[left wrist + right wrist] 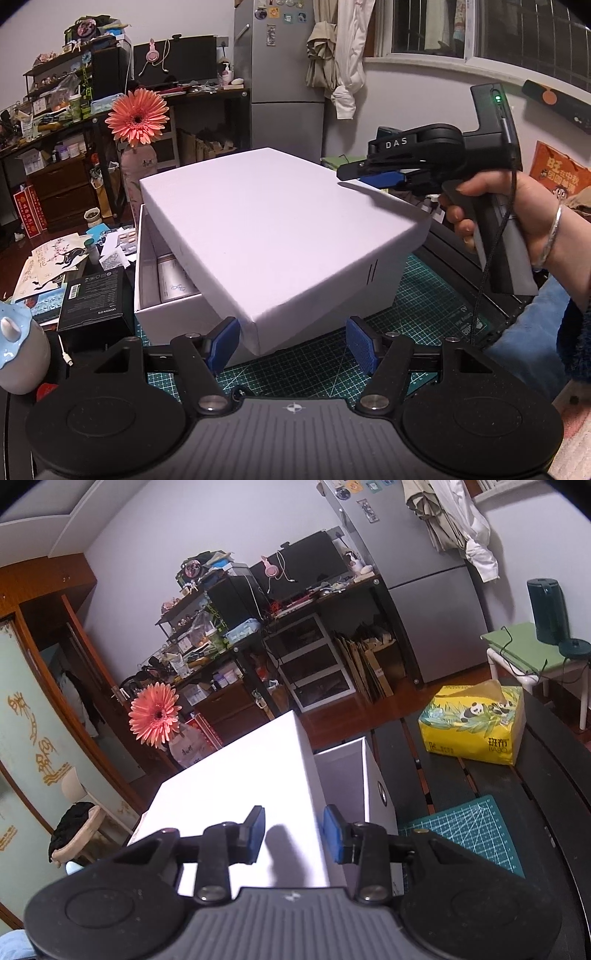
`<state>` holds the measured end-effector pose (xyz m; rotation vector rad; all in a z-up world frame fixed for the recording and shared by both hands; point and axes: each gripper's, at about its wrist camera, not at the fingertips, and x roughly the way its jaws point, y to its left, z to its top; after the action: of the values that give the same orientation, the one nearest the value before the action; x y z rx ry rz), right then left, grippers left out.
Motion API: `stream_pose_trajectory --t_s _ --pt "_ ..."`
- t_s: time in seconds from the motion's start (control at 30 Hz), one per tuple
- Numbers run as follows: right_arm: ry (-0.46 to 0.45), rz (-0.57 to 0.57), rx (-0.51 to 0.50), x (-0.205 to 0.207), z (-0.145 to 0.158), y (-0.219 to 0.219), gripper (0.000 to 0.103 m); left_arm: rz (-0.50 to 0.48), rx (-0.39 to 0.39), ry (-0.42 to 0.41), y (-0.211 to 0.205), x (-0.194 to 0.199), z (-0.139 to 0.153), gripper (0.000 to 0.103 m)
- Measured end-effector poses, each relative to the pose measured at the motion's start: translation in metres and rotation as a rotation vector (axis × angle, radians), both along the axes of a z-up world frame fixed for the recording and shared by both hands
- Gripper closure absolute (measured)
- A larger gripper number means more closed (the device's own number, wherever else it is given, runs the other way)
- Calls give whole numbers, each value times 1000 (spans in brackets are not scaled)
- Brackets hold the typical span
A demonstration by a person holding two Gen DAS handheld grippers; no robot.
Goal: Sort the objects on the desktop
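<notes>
A white lid (277, 229) lies askew over an open white box (147, 310), leaving a strip on the left uncovered where a pale packet (173, 277) shows inside. My left gripper (291, 343) stands open in front of the lid's near corner, which reaches between the blue pads; the right pad is well off it. A hand holds my right gripper (354, 175) over the lid's far right edge. In the right wrist view, the right gripper (295, 834) is open astride that edge of the lid (240, 786), with the box's bare inside (343, 775) beyond.
The box sits on a green cutting mat (325, 365). To its left lie a black carton (96, 299), loose papers and a white-and-blue ceramic pot (18, 354). A pink flower (137, 118) stands behind. A yellow tissue pack (476, 723) lies on the dark table to the right.
</notes>
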<state>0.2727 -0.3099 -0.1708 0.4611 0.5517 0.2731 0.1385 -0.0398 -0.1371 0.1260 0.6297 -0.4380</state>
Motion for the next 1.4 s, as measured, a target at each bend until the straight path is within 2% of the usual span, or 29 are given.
stream_pose_trajectory --t_s 0.3,0.5,0.67,0.77,1.03,1.4 --pt "-35 -53 96 -16 10 -27 69 -10 -9 -12 4 -5 6 41" --pt "65 -17 138 -22 2 -37 69 -23 -7 -2 2 -5 4 41" --pt "96 25 162 -20 -3 -30 68 -15 -25 6 4 -4 3 41" --pt "91 31 137 -20 -2 -26 68 -17 -33 11 4 -4 3 41" --pt "76 8 158 -12 -5 -29 68 -68 -41 15 -5 -9 3 41" --pt "54 -38 223 2 -15 -34 67 -123 -16 23 -23 -13 -4 41"
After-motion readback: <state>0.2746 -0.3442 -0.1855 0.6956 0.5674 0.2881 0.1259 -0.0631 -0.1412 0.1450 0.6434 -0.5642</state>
